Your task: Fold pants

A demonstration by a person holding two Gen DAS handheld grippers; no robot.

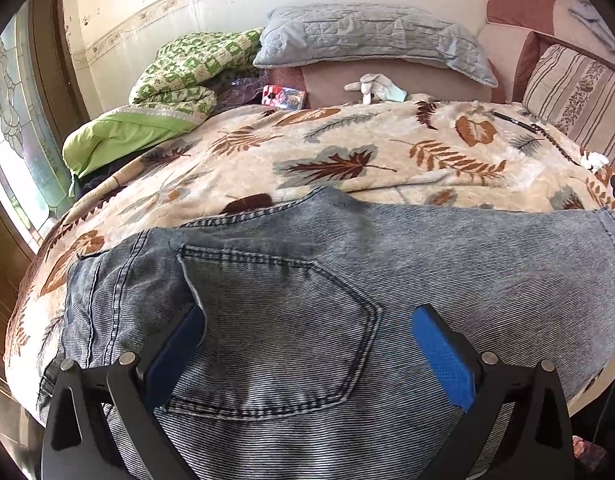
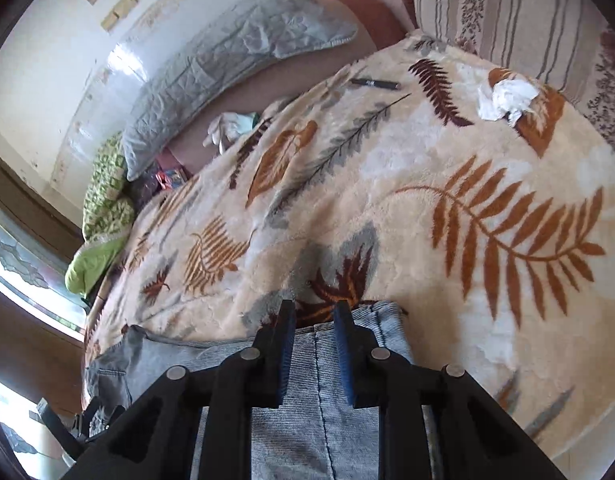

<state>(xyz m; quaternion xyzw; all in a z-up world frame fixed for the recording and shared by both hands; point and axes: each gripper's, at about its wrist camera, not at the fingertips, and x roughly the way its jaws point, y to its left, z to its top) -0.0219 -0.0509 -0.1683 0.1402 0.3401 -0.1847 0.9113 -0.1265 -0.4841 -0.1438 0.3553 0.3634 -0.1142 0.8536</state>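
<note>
Faded blue jeans [image 1: 347,280] lie spread across the near edge of the bed on a cream leaf-print blanket [image 1: 347,140], back pocket up. My left gripper [image 1: 307,320] is open, its blue pads wide apart just above the pocket area. In the right wrist view the far end of the jeans [image 2: 327,400] lies under my right gripper [image 2: 314,312]. Its jaws stand narrowly apart over the denim hem, with the cloth showing in the gap. I cannot tell if they pinch it.
A grey quilted pillow [image 1: 367,36], a green patterned quilt [image 1: 187,68], a striped cushion [image 1: 579,92], white gloves [image 1: 371,86], a black pen [image 2: 374,83] and crumpled white tissue [image 2: 505,98] lie on the bed. A window [image 1: 11,128] is at left.
</note>
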